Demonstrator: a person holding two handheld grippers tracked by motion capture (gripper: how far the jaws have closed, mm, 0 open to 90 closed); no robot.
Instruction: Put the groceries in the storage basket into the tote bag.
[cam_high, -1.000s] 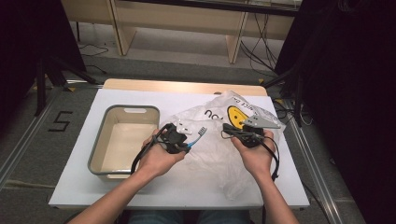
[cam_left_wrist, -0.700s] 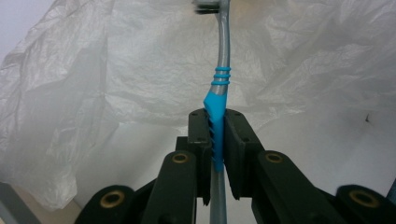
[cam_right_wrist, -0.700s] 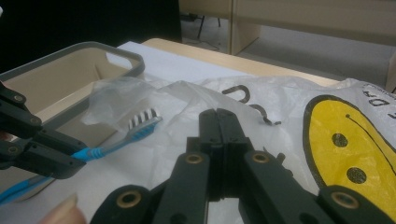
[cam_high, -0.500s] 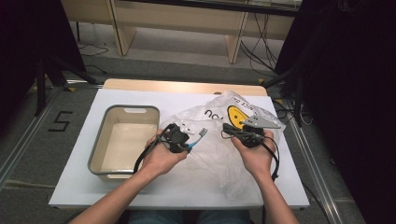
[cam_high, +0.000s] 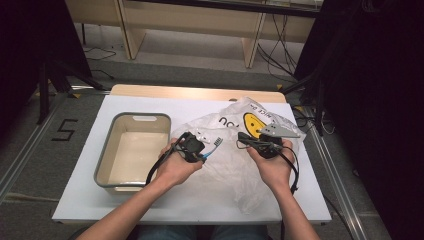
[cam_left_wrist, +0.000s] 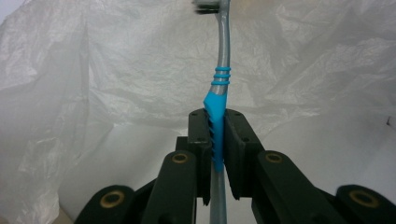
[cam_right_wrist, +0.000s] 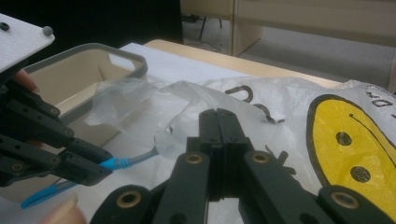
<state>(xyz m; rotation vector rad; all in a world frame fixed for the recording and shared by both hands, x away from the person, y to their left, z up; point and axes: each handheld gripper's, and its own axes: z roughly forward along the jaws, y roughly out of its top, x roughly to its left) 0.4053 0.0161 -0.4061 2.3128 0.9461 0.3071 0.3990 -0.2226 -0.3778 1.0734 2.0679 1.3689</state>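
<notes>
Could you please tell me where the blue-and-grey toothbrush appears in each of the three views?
High view: the blue-and-grey toothbrush lies centre, held by the left gripper, its head over the plastic bag.
Left gripper view: it runs up the centre from between the jaws.
Right gripper view: it is at lower left.
Shared landmark: the crinkled white plastic bag behind it.

white surface (cam_high: 150, 105) on light wood table edge (cam_high: 200, 92). grey carpet floor (cam_high: 210, 75) beyond, at 12 o'clock. pale wooden furniture legs (cam_high: 127, 30) at 12 o'clock, black cables (cam_high: 275, 55) trailing beside. dark drapes at 3 and 9 o'clock. number "5" (cam_high: 65, 130) marked on floor at 9 o'clock.
</notes>
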